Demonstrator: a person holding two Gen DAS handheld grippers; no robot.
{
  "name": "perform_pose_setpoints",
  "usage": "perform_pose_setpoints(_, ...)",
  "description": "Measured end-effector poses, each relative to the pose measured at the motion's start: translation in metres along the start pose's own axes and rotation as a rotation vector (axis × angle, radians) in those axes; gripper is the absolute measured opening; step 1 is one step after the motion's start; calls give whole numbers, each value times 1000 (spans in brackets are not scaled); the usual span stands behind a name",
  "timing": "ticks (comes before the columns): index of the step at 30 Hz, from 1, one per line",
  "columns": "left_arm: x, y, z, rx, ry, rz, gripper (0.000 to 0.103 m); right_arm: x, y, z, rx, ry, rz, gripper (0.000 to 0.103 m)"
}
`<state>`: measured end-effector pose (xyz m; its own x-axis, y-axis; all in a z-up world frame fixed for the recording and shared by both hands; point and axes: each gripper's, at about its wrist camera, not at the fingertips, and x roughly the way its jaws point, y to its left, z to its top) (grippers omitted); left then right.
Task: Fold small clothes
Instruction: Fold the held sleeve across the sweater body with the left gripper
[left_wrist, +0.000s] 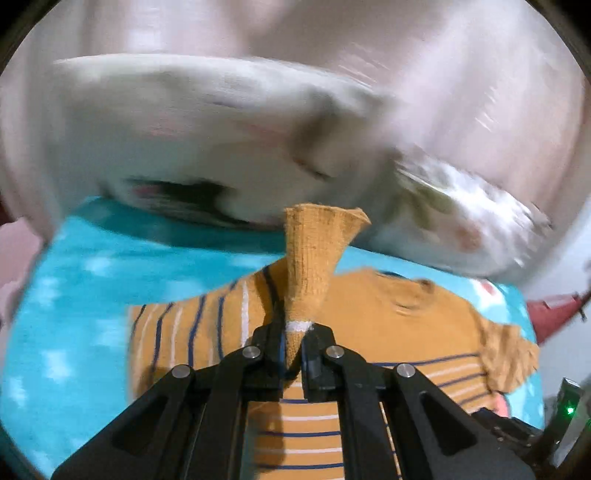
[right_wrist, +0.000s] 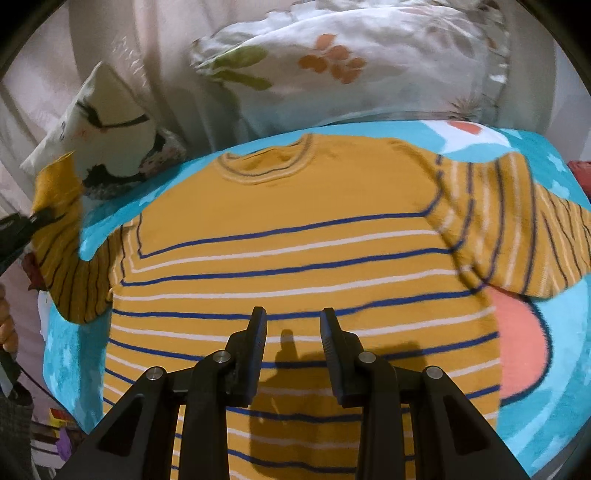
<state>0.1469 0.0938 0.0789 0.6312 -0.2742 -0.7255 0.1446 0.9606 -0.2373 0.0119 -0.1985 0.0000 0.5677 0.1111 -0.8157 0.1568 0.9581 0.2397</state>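
A mustard sweater (right_wrist: 295, 206) with blue and white stripes lies flat, neck away from me, on a turquoise blanket (right_wrist: 546, 387). My right gripper (right_wrist: 293, 321) hovers open over its lower body, with nothing between the fingers. Its right sleeve (right_wrist: 517, 229) lies bent across the blanket. My left gripper (left_wrist: 295, 332) is shut on the other sleeve's cuff (left_wrist: 317, 258), which fans out past the fingertips. In the right wrist view that left gripper (right_wrist: 46, 216) holds the left sleeve (right_wrist: 74, 280) lifted at the far left edge. The left wrist view is blurred by motion.
A floral pillow (right_wrist: 351, 62) and a white pillow with a black drawing (right_wrist: 110, 122) lean at the far edge of the blanket. Pale pink fabric (right_wrist: 44, 74) hangs behind them. A person's hand (right_wrist: 7, 325) shows at the left edge, with clutter (right_wrist: 55, 424) below.
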Motion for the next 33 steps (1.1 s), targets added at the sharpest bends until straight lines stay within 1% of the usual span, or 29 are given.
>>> perform_pose_setpoints(4, 40, -75, -13, 47, 78, -93, 6, -14, -32, -4, 28, -4, -22, 33)
perform_pose_setpoints(5, 49, -86, -16, 58, 97, -106, 6, -17, -42, -5, 38, -2, -31, 33)
perform_pose_setpoints(6, 62, -106, -23, 77, 120, -121, 6, -20, -51, -5, 45, 0, -40, 33)
perform_pose_setpoints(8, 84, -133, -38, 104, 158, -132, 6, -24, -67, -4, 55, 2, -56, 33)
perform_pose_setpoints(10, 113, -156, -52, 133, 224, -130, 7, -27, -80, -1, 63, -1, -63, 33)
perform_pose_setpoints(13, 138, -168, -75, 144, 311, -96, 9, -27, -92, 8, 65, -6, -59, 33)
perform_pose_setpoints(14, 138, -167, -79, 127, 324, -101, 10, -27, -92, 12, 62, -7, -50, 33)
perform_pose_setpoints(15, 134, -163, -81, 107, 329, -115, 17, -27, -92, 14, 58, -10, -40, 33)
perform_pose_setpoints(16, 124, -158, -83, 90, 329, -140, 21, -26, -90, 18, 51, -14, -26, 33)
perform_pose_setpoints(17, 114, -153, -84, 81, 323, -150, 31, -23, -87, 23, 40, -16, -8, 33)
perform_pose_setpoints(18, 100, -147, -84, 72, 307, -151, 42, -20, -83, 27, 33, -16, 15, 34)
perform_pose_setpoints(20, 71, -131, -86, 54, 263, -134, 53, -12, -75, 32, 29, -12, 59, 36)
perform_pose_setpoints(21, 58, -122, -88, 47, 246, -115, 57, -5, -69, 37, 32, -5, 96, 38)
perform_pose_setpoints(22, 44, -111, -91, 37, 232, -86, 58, 0, -65, 41, 36, -1, 123, 39)
perform_pose_setpoints(23, 35, -102, -93, 23, 223, -63, 60, 8, -60, 45, 43, 6, 157, 43)
perform_pose_setpoints(24, 25, -90, -95, 3, 214, -41, 61, 13, -56, 48, 50, 13, 178, 49)
perform_pose_setpoints(27, 3, -57, -106, -59, 207, 36, 62, 38, -42, 59, 89, 46, 225, 55)
perform_pose_setpoints(29, -5, -40, -114, -109, 208, 53, 62, 54, -34, 62, 94, 64, 201, 57)
perform_pose_setpoints(32, -13, -21, -125, -165, 201, 81, 62, 74, -25, 64, 83, 85, 186, 57)
perform_pose_setpoints(33, -16, -18, -127, -167, 199, 91, 62, 79, -22, 64, 76, 91, 185, 52)
